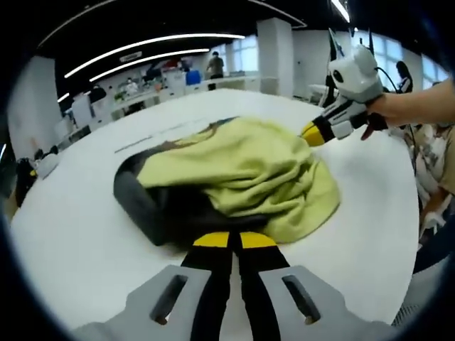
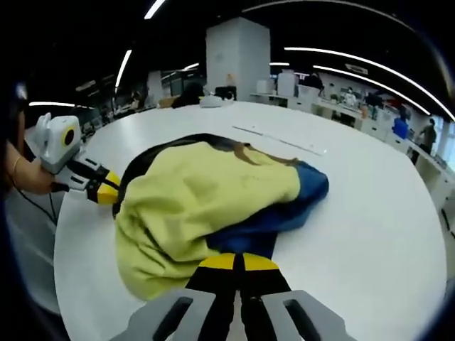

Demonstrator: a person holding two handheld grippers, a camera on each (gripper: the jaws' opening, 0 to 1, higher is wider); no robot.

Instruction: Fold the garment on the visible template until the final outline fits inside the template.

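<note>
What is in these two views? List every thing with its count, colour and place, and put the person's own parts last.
garment: one, yellow-green with dark blue and black parts, bunched in a heap at the middle of the table
table: one, white, under the garment
line marking: one, thin and dark, on the table beyond the garment
desks and people: several, far off in the background hall
left hand-held gripper: one, black with yellow tips, jaws together on the garment's dark near edge
right hand-held gripper: one, black with yellow tips, jaws together on the garment's blue edge
hand: one, holding the right hand-held gripper
</note>
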